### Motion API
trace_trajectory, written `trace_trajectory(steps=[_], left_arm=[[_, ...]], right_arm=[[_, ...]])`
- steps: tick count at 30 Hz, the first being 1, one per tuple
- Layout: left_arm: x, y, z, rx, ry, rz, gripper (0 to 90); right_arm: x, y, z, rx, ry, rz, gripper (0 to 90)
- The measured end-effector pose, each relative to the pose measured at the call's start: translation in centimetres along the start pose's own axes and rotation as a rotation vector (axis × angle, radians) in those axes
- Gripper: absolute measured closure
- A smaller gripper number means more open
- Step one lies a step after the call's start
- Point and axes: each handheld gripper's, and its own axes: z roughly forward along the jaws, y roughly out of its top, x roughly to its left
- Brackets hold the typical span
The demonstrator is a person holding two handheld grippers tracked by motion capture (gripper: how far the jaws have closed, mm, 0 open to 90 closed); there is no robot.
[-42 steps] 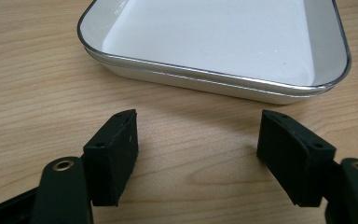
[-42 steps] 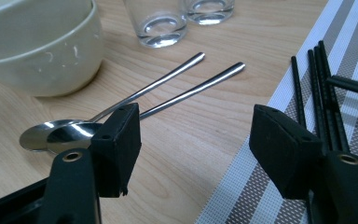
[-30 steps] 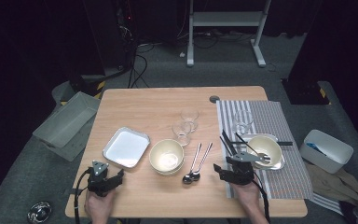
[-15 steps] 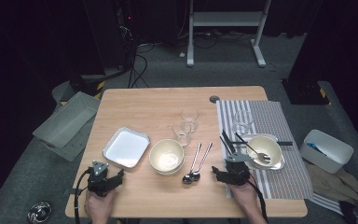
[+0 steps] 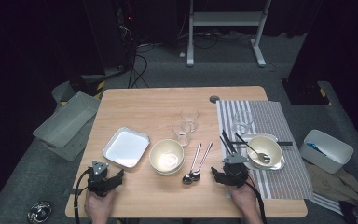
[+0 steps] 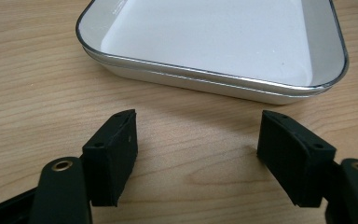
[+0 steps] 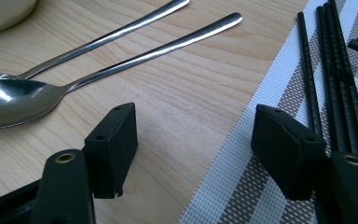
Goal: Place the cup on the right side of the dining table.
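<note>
Resting low over the light wooden table [image 5: 149, 112], the right gripper [image 7: 193, 140] has its two black jaws spread wide with nothing between them but bare wood and the edge of the grey striped woven placemat [image 7: 265, 154]. Its right-hand jaw sits over that edge, just beside the black chopsticks [image 7: 328, 79] lying on the mat. On its other side lie two long-handled steel spoons [image 7: 121, 51] side by side on the wood, bowls toward the gripper, near its left jaw but apart from it. Beyond the spoons stands a cream round bowl [image 5: 167, 156].

The left gripper [image 6: 198, 142] is also wide open and empty, low over bare wood, facing the white rectangular metal-rimmed tray [image 6: 214, 42], which lies close ahead of its jaws, not touching them.
</note>
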Motion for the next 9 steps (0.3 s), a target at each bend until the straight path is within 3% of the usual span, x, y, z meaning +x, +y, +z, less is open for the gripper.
trace_trajectory(steps=[9], left_arm=[[-0.06, -0.01, 0.02, 0.000, 0.002, -0.001, 29.0]], right_arm=[[0.00, 0.00, 0.00, 0.000, 0.000, -0.001, 31.5]])
